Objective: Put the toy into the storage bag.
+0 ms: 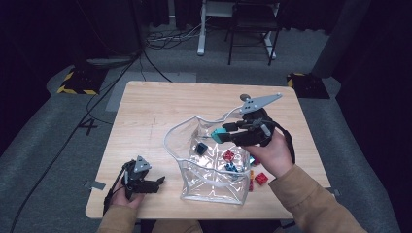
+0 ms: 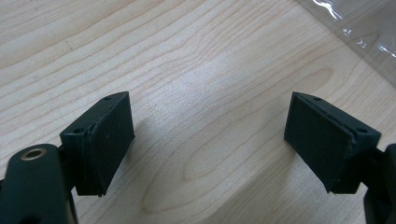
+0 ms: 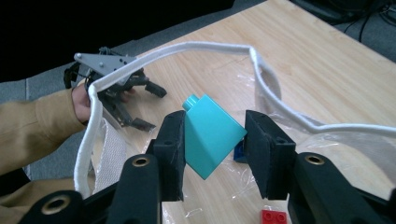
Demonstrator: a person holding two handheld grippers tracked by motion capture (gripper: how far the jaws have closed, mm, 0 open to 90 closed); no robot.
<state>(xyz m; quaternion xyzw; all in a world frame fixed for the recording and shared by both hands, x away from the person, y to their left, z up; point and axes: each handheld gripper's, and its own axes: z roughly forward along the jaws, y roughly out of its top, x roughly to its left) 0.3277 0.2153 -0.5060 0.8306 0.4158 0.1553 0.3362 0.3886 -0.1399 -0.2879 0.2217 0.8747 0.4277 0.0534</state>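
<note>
tabletop [image 1: 145, 116]: light wood, its near edge is cut off by the person's sleeves in the high view

clear bag [image 1: 214, 187]: see-through pouch with a white rim, standing open near the front middle of the tabletop. The plastic glare makes it hard to count what's inside; I can make out a dark blue cube, a red brick and something blue-ish, probably another brick

right hand-held gripper [image 1: 219, 135]: held up over the bag's open mouth, jaws pinching the teal block from both sides. The person's hand covers most of its body in the high view

left hand-held gripper [image 1: 158, 183]: low at the front left of the tabletop, just beside the bag, jaws spread wide with bare wood between them. In the right gripper view it's partly behind the bag's rim

teal block [image 3: 210, 135]: tilted, clamped between the right jaws, stud end pointing up and away, hanging above the bag opening. Its lower corner hides part of a blue piece below

loose red bricks [image 1: 261, 178]: on the tabletop just right of the bag, half tucked under the right wrist
</note>
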